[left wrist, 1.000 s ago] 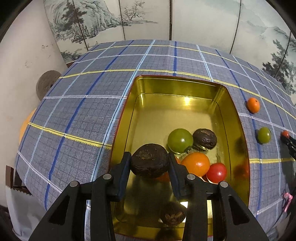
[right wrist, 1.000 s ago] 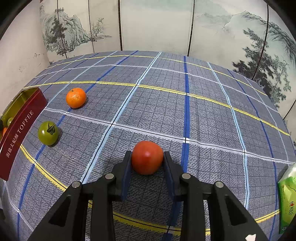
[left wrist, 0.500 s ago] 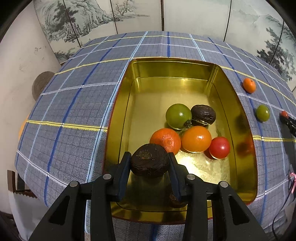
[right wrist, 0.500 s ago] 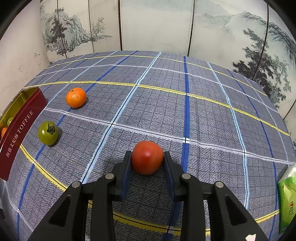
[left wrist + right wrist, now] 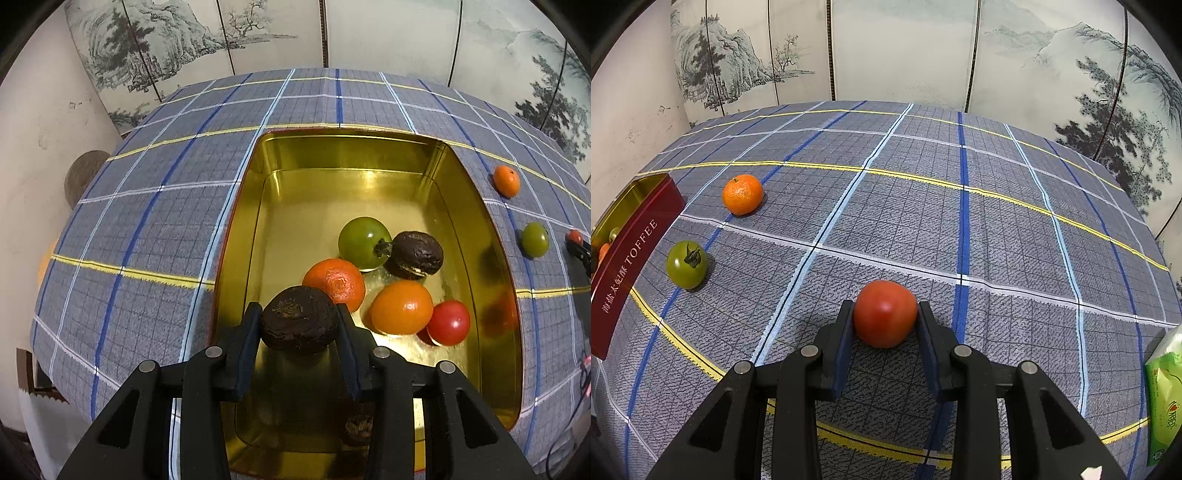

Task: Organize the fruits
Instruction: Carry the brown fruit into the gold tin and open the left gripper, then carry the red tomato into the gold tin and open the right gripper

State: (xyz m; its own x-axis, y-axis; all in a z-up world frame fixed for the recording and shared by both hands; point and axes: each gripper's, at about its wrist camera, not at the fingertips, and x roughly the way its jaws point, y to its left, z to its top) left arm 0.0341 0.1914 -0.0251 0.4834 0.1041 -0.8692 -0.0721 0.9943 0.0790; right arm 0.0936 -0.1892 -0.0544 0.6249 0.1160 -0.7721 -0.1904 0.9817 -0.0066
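In the left wrist view my left gripper (image 5: 299, 325) is shut on a dark brown wrinkled fruit (image 5: 298, 319), held above the near end of the gold tin (image 5: 354, 155). Inside the tin lie a green tomato (image 5: 364, 242), another dark fruit (image 5: 417, 254), two oranges (image 5: 334, 282) (image 5: 402, 306) and a red tomato (image 5: 448, 322). In the right wrist view my right gripper (image 5: 885, 314) is shut on a red tomato (image 5: 885, 313) at the checked cloth. An orange (image 5: 742, 194) and a green tomato (image 5: 686, 264) lie loose on the cloth beside the tin's red wall (image 5: 631, 258).
A checked grey-blue cloth (image 5: 960, 221) covers the table. A green packet (image 5: 1165, 398) lies at the right edge. A painted folding screen (image 5: 905, 48) stands behind the table. The right gripper's tip with its tomato (image 5: 576, 240) shows at the far right of the left wrist view.
The left gripper with the dark fruit has drawn back toward the tin's near end, uncovering the orange that it hid. The right gripper and its tomato have stayed put.
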